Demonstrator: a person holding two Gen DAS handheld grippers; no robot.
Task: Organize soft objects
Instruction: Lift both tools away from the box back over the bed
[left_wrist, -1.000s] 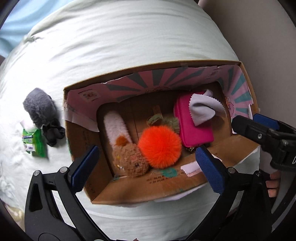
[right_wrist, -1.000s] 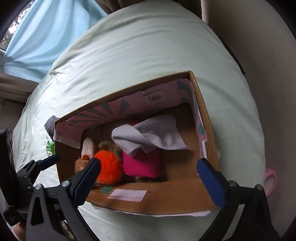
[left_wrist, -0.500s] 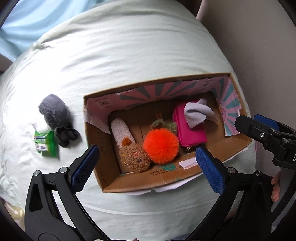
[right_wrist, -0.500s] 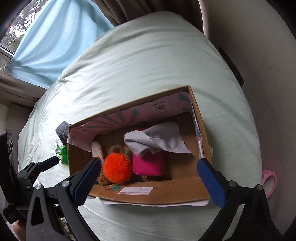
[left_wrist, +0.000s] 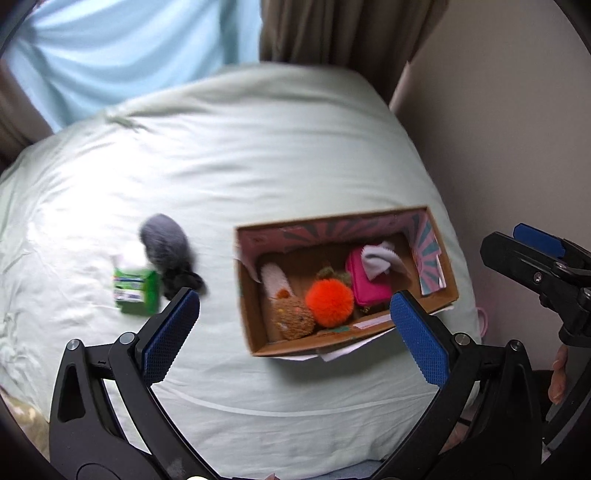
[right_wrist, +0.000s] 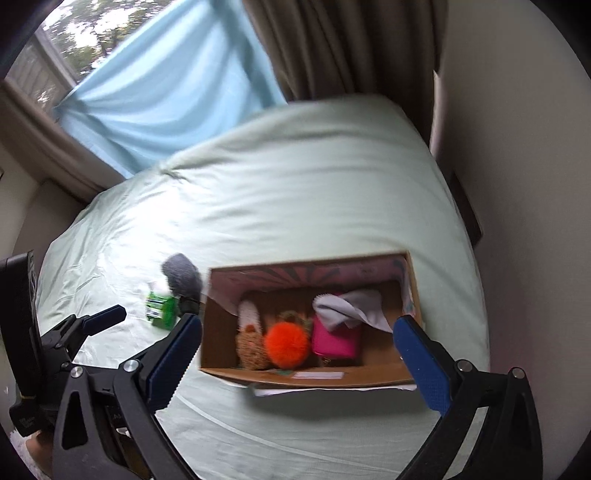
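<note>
A cardboard box (left_wrist: 255, 314) (right_wrist: 369, 373) lies on a pale green bed. Inside it are an orange pompom (left_wrist: 329, 303) (right_wrist: 286, 344), a brown plush (left_wrist: 293, 318), a white fluffy piece (left_wrist: 275, 278), a pink pouch (left_wrist: 369, 278) (right_wrist: 335, 341) and a grey cloth (left_wrist: 376, 258) (right_wrist: 351, 306). Left of the box on the bed lie a grey fluffy ball (left_wrist: 164, 242) (right_wrist: 181, 275), a black scrunchie (left_wrist: 183, 282) and a green tissue pack (left_wrist: 135, 290) (right_wrist: 160, 308). My left gripper (left_wrist: 295, 332) is open and empty, well above the bed. My right gripper (right_wrist: 299, 354) is open and empty above the box.
The bed (left_wrist: 258, 155) runs back to a light blue curtain (right_wrist: 166, 81) and brown drapes (right_wrist: 332, 44). A beige wall (left_wrist: 517, 110) stands close on the right. A pink object (left_wrist: 482, 321) peeks out at the bed's right edge.
Both grippers have pulled up and back from the box, so the box looks smaller and more of the bed and curtains shows. Both stay open and empty.
</note>
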